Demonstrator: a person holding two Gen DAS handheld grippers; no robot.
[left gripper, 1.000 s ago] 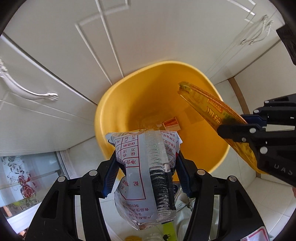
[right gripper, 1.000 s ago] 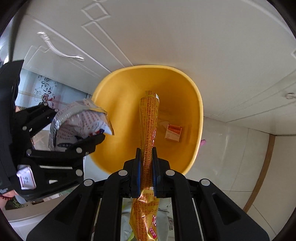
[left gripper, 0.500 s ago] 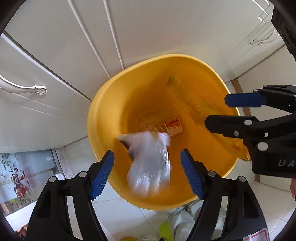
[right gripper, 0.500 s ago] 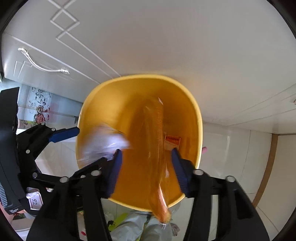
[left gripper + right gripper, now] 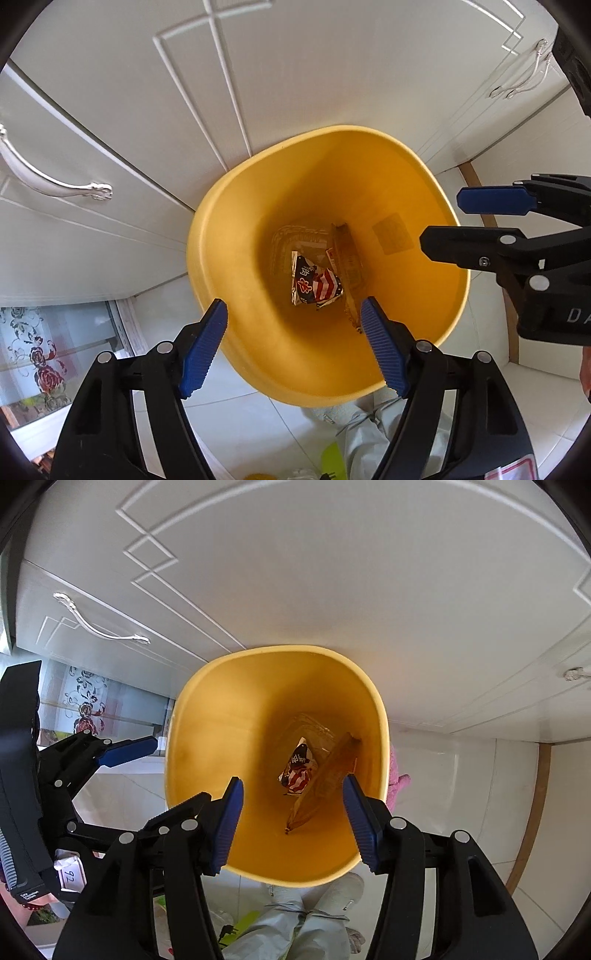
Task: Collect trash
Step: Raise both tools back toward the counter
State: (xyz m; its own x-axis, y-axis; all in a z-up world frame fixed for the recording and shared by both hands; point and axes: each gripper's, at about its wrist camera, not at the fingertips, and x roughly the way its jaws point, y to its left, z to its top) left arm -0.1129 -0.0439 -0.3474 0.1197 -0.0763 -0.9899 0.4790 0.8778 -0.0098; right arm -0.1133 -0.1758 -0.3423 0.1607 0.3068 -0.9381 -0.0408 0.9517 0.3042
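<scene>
Nearest, left tongs and right tongs, both spread wide and empty, hang above the yellow bin. Deeper, a crumpled wrapper and long orange wrapper lie inside; white cabinet doors stand behind.

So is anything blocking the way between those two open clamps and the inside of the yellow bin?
Nothing visible does. The left gripper and right gripper hang open and empty above the round yellow plastic bin, whose mouth is uncovered. The crumpled red-striped wrapper and long orange packet already lie inside.
</scene>
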